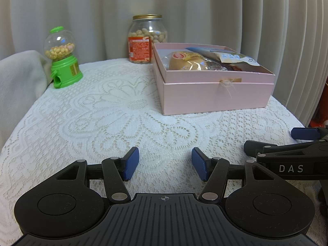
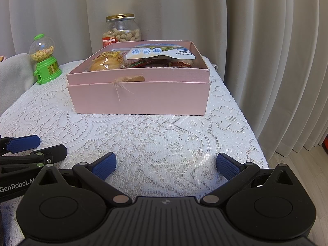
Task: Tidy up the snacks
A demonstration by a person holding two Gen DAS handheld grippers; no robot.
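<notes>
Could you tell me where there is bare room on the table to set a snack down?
The lace cloth is free between the green candy dispenser, pink box and both grippers. The far right is crowded: peanut jar right behind the box.

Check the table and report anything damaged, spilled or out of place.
One oddity: the pink box has a frayed string hanging loose from a notch in its front wall, where a wrapped bun shows through. Nothing is spilled; the peanut jar and green candy dispenser stand upright, and the snacks sit inside the box.
</notes>
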